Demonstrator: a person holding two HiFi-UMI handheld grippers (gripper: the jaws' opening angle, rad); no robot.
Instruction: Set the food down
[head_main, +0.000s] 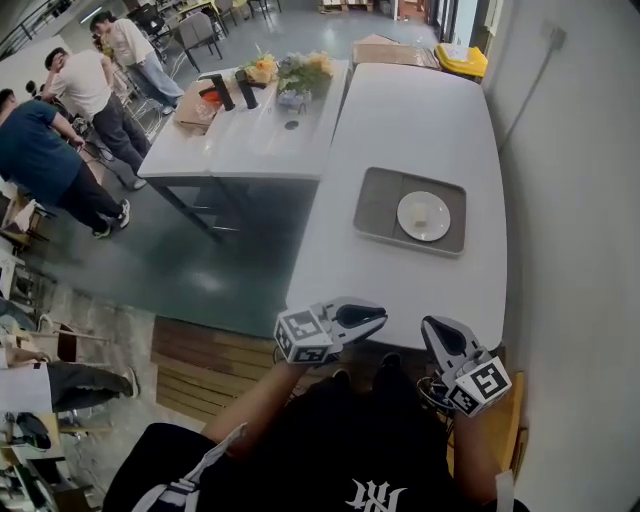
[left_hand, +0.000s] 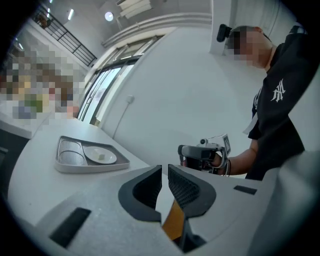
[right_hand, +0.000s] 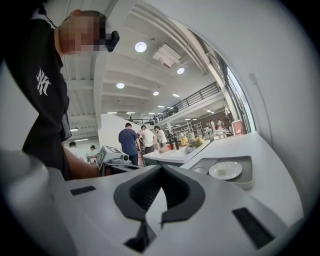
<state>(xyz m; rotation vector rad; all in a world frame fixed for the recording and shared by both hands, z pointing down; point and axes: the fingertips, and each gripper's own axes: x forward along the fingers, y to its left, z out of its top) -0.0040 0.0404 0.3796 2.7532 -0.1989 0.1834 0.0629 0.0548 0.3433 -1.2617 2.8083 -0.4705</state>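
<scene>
A small pale piece of food (head_main: 421, 213) lies on a white plate (head_main: 432, 226) in a grey tray (head_main: 375, 190) on the long white table (head_main: 420, 120). Both grippers hover at the table's near edge, well short of the tray. My left gripper (head_main: 380, 316) points right, its jaws a narrow slit apart with nothing between them (left_hand: 165, 171). My right gripper (head_main: 432, 326) is shut and empty (right_hand: 161, 168). The left gripper view shows the tray (left_hand: 90, 167) and food (left_hand: 101, 157) at left. In the right gripper view the plate (right_hand: 227, 172) sits at right.
A second white table (head_main: 250, 130) at the far left holds flowers (head_main: 300, 72), dark bottles (head_main: 222, 90) and a box. Several people (head_main: 90, 90) stand beyond it. A yellow bin (head_main: 462, 60) is at the far end. A wall (head_main: 580, 200) runs along the right.
</scene>
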